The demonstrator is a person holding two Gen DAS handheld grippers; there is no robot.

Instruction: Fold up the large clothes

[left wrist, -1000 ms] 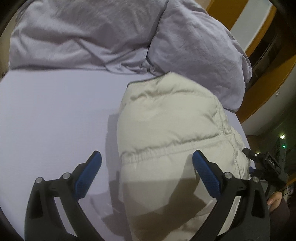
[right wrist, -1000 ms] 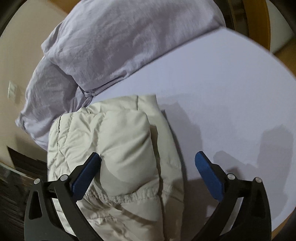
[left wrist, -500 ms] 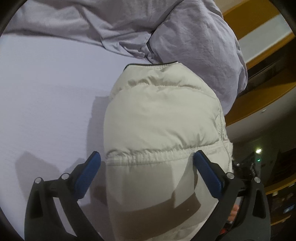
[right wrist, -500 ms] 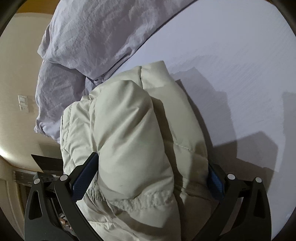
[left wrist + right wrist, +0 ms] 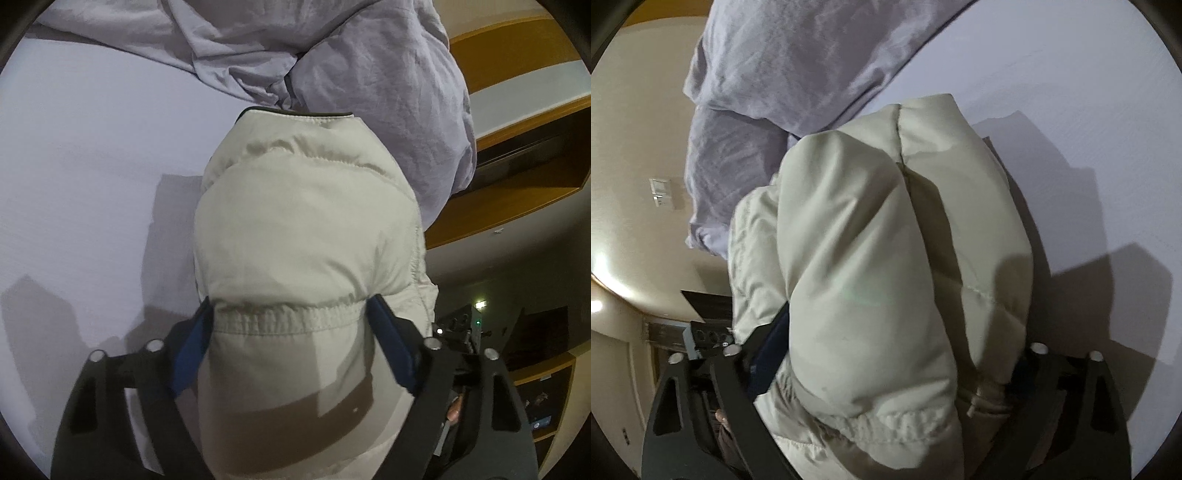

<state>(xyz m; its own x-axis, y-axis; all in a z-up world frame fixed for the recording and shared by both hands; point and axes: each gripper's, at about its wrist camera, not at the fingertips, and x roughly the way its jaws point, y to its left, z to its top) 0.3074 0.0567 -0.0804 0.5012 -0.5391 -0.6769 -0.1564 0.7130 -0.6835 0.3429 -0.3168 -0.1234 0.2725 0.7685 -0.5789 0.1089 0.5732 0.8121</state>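
A cream puffer jacket (image 5: 306, 221) lies folded into a thick bundle on the lavender bed sheet (image 5: 92, 166). My left gripper (image 5: 291, 343) straddles its near end at the elastic hem. Its jaws are closing, and both blue pads (image 5: 190, 347) touch the bundle's sides. In the right wrist view the same jacket (image 5: 886, 240) bulges up between the fingers of my right gripper (image 5: 890, 362). Those jaws are closing too. The padding covers most of both pads, and only a strip of the left pad (image 5: 768, 354) shows.
A crumpled lavender duvet (image 5: 351, 55) lies bunched just beyond the jacket, also seen as the duvet (image 5: 794, 55) at upper left. The bed sheet (image 5: 1071, 92) spreads flat to one side. Wooden shelving (image 5: 517, 129) and a dark room lie past the bed's edge.
Both grippers have come down and forward over the jacket's near end. Their wide open jaws have narrowed until the pads meet the bundle's sides. The jacket now fills each view.
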